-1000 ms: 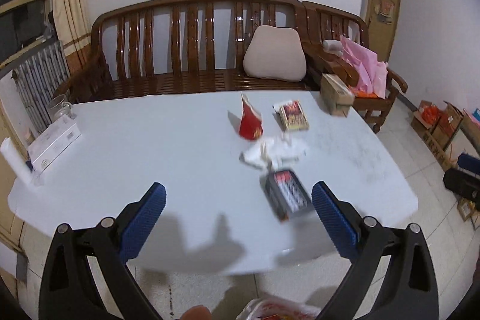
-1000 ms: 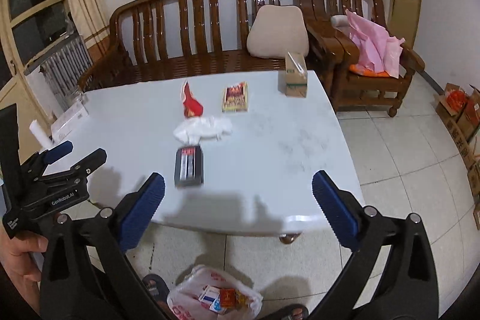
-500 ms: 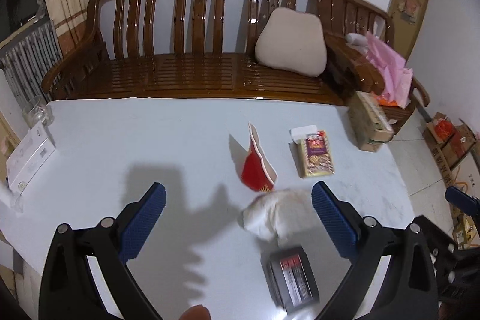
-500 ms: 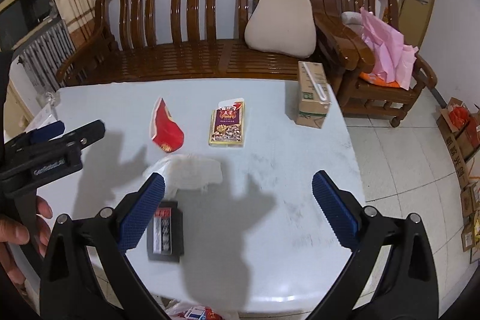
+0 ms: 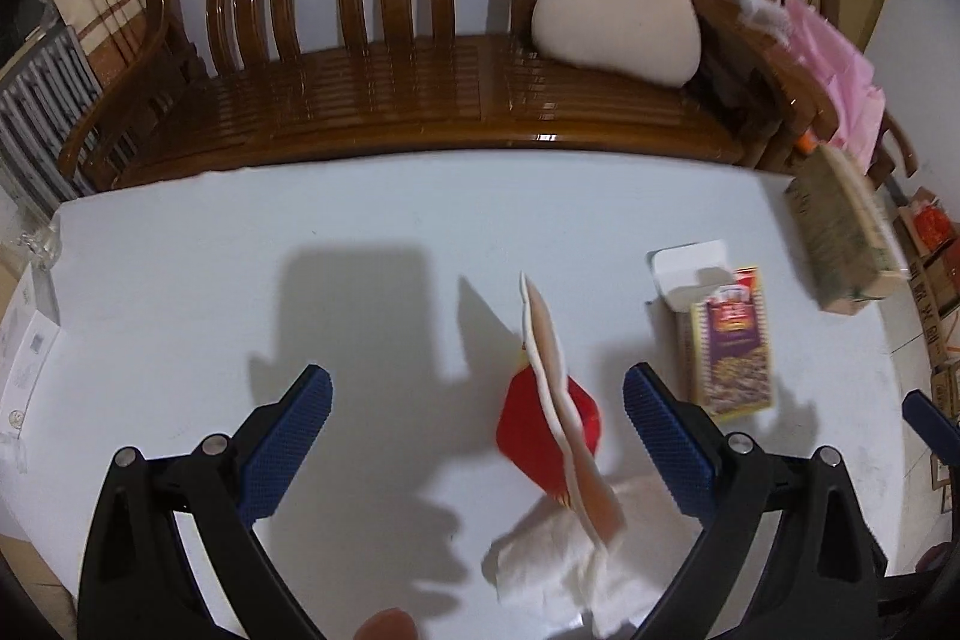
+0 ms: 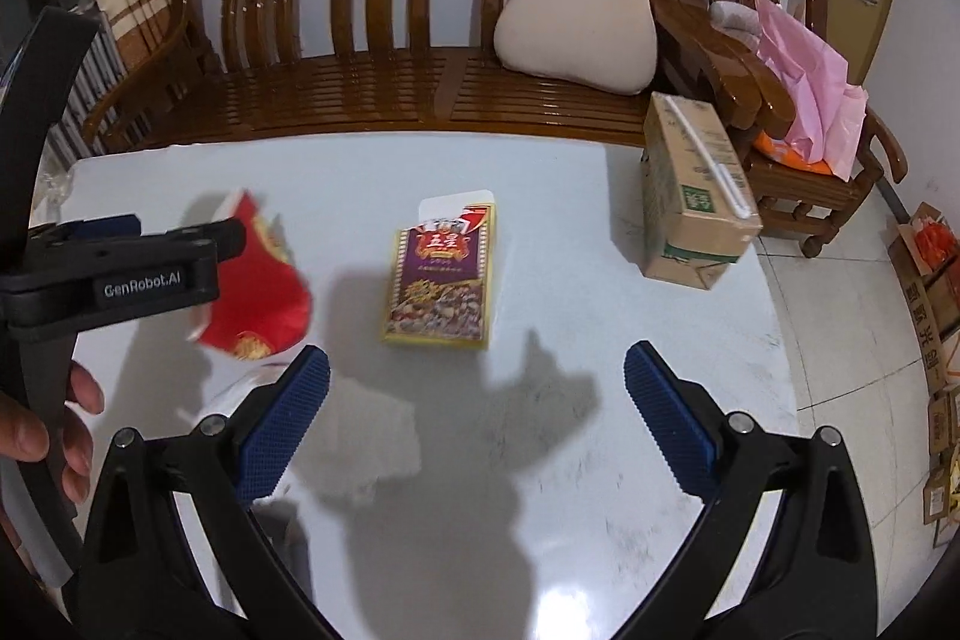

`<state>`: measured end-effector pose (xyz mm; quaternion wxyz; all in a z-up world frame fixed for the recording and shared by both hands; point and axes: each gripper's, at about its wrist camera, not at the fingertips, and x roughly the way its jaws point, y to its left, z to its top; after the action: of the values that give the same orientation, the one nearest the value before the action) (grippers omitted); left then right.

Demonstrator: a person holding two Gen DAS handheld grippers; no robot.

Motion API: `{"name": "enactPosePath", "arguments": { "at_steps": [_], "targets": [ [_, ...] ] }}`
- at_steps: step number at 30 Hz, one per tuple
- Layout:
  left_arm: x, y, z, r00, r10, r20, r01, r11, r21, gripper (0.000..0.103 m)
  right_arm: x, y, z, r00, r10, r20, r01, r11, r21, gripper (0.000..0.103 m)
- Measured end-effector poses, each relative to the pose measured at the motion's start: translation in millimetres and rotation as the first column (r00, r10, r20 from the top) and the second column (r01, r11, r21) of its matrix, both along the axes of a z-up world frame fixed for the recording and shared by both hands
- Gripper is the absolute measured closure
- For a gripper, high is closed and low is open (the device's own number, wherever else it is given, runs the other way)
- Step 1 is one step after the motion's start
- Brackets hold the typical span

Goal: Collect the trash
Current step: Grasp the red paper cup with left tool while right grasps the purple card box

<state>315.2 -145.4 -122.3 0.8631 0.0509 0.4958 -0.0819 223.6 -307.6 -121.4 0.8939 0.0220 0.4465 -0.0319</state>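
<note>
between left tongs (image 5: pixel 477 427) (gaping): red carton (image 5: pixel 543 436), tissue (image 5: pixel 558 562) beneath

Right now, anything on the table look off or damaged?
Yes. The red carton is squashed flat and propped on edge against the crumpled tissue. The purple-and-yellow box lies flat with its end flap torn open. The brown carton stands tilted near the table's far corner.

A red paper carton (image 5: pixel 543 430) with white inner faces lies tipped on the bench (image 5: pixel 300 244). Touching its near end is a crumpled white tissue (image 5: pixel 564 562). Right of the carton lies a flat purple-and-yellow box (image 6: pixel 441 283), flap open.
</note>
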Motion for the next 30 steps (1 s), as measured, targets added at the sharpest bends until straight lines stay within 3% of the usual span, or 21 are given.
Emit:
{"name": "enactPosePath", "arguments": {
  "at_steps": [11, 30],
  "targets": [
    [18, -16, -33, 0.998, -0.008, -0.068, 0.008, 1.0, 0.006, 0.008, 34, 0, -29, 1.0, -0.005, -0.026, 0.005, 1.0, -0.008, 0.007],
    [32, -23, -50, 0.994, -0.004, -0.105, 0.005, 1.0, 0.001, 0.008, 61, 4, -56, 0.995, -0.014, -0.094, 0.011, 0.999, -0.037, 0.007]
  ]
}}
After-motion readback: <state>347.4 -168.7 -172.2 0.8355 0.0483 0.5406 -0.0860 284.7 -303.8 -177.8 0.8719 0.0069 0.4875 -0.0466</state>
